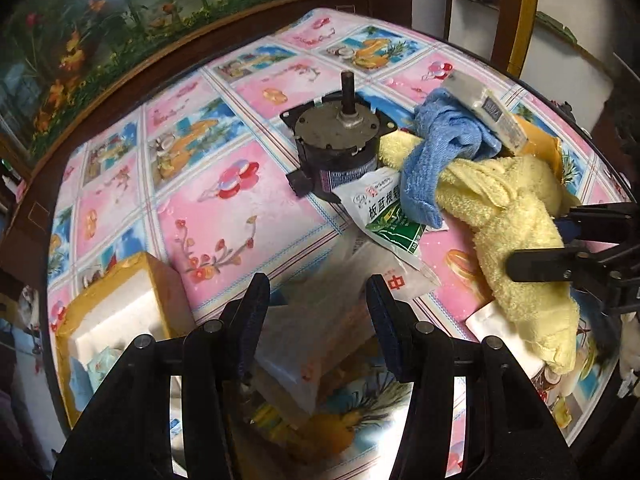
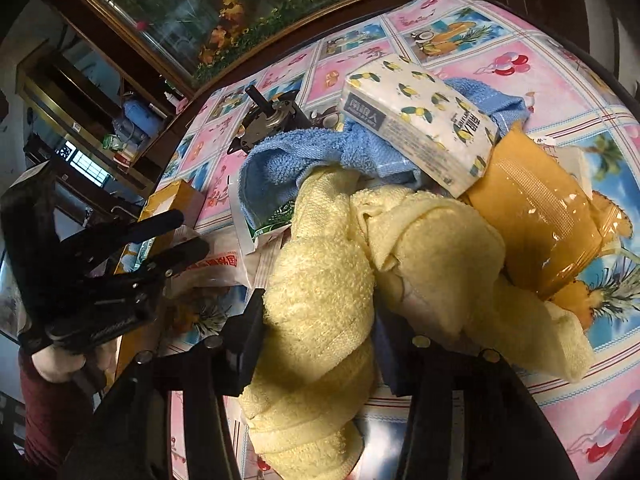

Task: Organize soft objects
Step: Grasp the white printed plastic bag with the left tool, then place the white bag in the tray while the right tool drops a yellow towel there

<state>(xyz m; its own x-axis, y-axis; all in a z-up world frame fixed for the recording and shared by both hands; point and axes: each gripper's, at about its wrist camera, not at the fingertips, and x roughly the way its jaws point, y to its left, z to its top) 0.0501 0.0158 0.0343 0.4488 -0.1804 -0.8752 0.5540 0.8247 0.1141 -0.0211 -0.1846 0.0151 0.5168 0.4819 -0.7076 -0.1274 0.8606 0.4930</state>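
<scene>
Your right gripper point(image 2: 320, 340) clamps the yellow towel point(image 2: 320, 300), whose roll runs lengthwise between the fingers, away toward the blue towel point(image 2: 304, 152) under a lemon-print tissue pack point(image 2: 416, 120). Your left gripper point(image 1: 318, 312) hangs apart-fingered over a clear bag point(image 1: 332, 300), pressing nothing. Left of its fingers, a yellow box point(image 1: 120, 312) holds white foam; ahead lies a green sachet point(image 1: 384, 208) reading "板蓝根".
</scene>
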